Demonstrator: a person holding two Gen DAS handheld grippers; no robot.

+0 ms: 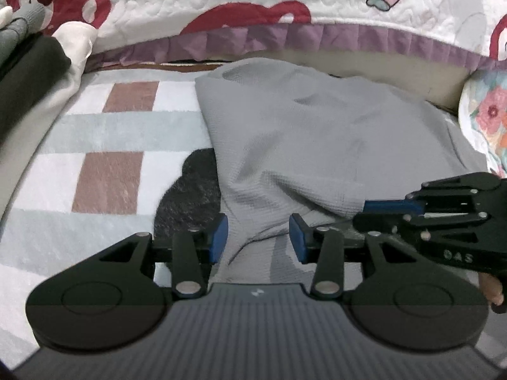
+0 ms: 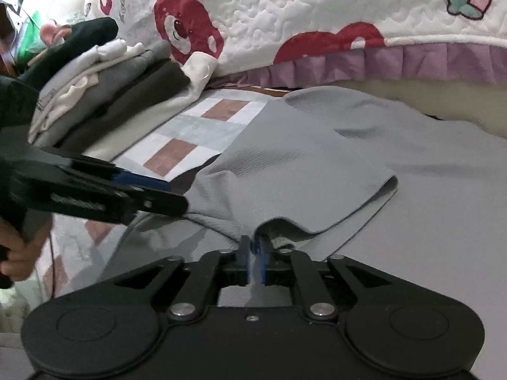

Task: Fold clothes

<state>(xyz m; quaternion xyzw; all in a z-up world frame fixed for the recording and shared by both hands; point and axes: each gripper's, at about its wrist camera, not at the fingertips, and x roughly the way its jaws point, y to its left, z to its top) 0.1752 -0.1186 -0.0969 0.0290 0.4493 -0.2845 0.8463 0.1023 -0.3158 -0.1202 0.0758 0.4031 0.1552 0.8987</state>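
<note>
Left wrist view showed the left tool [image 1: 258,237] with fingers apart, straddling the near edge of the grey garment [image 1: 317,133] lying on the checked blanket [image 1: 120,133]. The right tool [image 2: 252,261] was clamped on the garment's folded hem. Stacked clothes [image 2: 104,95] crowded the left; bare blanket lay between.

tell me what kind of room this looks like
Probably a bedroom, with folding done on a bed or floor mat. A quilt with red bears and a purple ruffle hangs behind, a stack of folded clothes sits at the left, and a grey garment lies on a checked blanket.
</note>
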